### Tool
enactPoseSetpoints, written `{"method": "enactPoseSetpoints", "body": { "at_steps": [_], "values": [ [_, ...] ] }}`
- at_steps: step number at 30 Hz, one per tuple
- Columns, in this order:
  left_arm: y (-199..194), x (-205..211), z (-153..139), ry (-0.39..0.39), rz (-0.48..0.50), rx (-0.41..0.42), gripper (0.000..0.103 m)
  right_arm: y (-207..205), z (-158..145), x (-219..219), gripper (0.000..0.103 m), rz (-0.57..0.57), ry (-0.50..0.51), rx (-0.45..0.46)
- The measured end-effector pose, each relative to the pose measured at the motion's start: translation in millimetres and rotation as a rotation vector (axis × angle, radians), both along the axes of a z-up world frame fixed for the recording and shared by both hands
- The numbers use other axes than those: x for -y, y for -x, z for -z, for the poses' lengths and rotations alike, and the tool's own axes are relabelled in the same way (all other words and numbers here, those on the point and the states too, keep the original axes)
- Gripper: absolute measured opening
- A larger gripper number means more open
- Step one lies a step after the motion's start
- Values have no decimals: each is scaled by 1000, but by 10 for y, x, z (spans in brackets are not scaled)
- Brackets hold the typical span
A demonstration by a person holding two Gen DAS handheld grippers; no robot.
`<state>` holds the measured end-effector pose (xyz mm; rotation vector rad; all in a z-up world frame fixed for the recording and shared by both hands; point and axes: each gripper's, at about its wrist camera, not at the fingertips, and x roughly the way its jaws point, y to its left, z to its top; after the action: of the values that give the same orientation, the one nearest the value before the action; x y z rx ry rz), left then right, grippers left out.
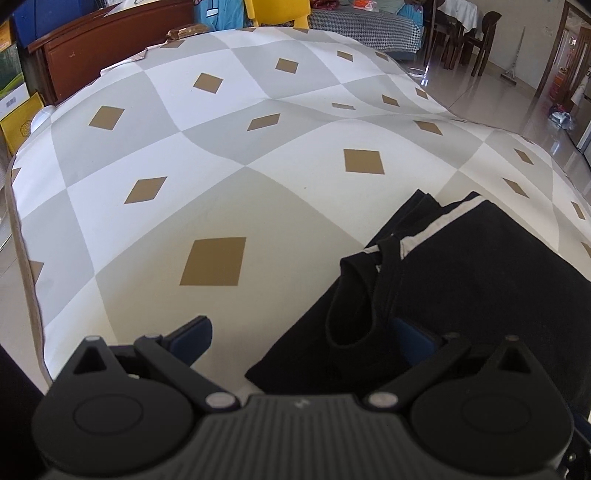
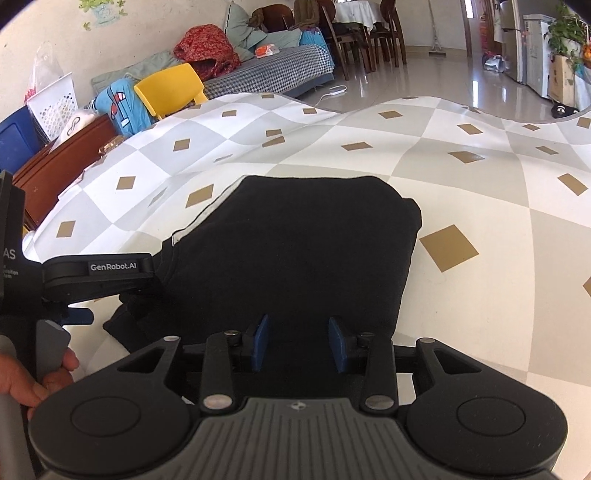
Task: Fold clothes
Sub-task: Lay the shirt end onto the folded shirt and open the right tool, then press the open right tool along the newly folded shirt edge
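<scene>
From the left wrist view, a bench under a cloth of grey and white checks with tan diamonds fills most of the frame; past its far edge stand a dark wooden cabinet, a yellow chair and a houndstooth-covered couch on a glossy tiled floor. The black garment, white-striped, lies folded near the bench's near right edge. The left tongs are spread wide, straddling the garment's near left corner. In the right wrist view, the same garment lies flat by the near edge, and the right tongs hang over it, partly parted and gripping nothing. A hand holds the left tongs' handle by the garment's left edge.
</scene>
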<state>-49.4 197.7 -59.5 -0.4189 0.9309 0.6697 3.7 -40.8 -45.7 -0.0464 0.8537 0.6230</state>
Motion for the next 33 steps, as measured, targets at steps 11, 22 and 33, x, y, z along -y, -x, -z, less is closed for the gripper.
{"method": "enactPoseSetpoints", "body": {
  "at_steps": [11,22,33],
  "values": [
    [67,-5,93,1,10,-52,103,79,110,-83,36,-66,120,45],
    [49,146,92,-55,58,-73,103,92,108,-45,36,-56,158,63],
    [-87,414,85,-103,133,-81,103,29,90,166,36,32,192,61]
  ]
}}
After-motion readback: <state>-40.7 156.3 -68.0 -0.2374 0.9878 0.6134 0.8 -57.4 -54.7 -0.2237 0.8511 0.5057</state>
